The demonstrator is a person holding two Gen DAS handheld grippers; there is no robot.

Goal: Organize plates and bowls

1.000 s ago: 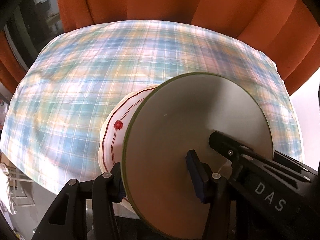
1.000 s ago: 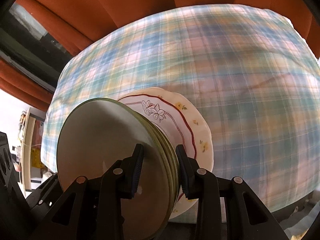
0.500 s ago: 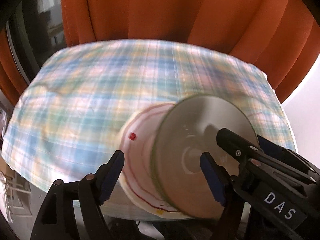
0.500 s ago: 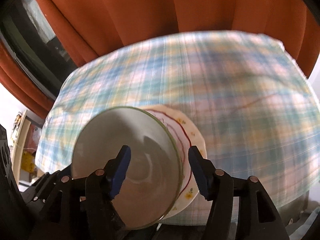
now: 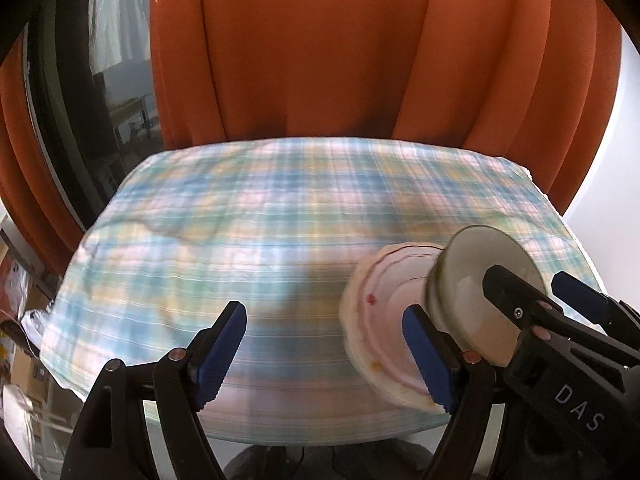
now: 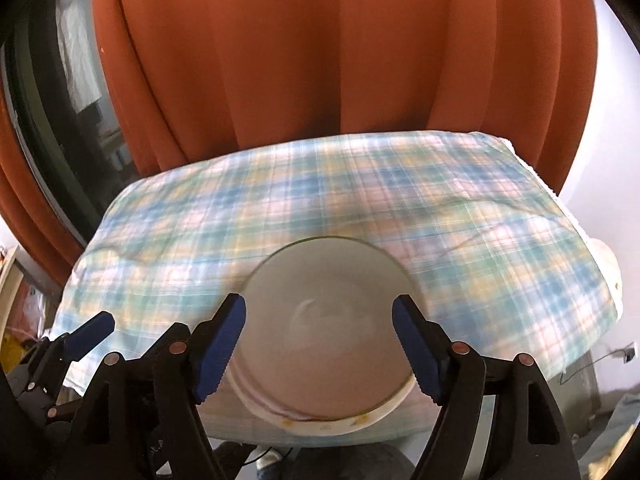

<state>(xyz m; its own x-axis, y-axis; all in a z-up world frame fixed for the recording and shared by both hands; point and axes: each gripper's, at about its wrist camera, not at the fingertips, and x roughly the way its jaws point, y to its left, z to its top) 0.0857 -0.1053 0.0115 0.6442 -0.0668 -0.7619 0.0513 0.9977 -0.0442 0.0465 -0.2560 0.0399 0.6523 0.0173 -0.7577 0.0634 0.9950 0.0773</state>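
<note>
A stack of grey-green bowls (image 6: 324, 304) sits on a white plate with a red line and flower pattern (image 6: 340, 420) near the front edge of the table. In the left wrist view the bowls (image 5: 480, 280) and the plate (image 5: 380, 320) lie at the right. My left gripper (image 5: 324, 356) is open and empty, just left of the stack. My right gripper (image 6: 320, 348) is open, its fingers standing wide on either side of the bowls without touching them. The right gripper's black body also shows in the left wrist view (image 5: 560, 360).
The table wears a blue, green and pink plaid cloth (image 5: 280, 220) with a few wrinkles. Orange curtains (image 5: 320, 60) hang behind it, with a dark window (image 5: 100, 80) at the left. A white wall (image 6: 600, 120) stands at the right.
Both grippers have opened and let go of the bowl stack, then drawn back and up from it. The left gripper has swung to the left of the stack.
</note>
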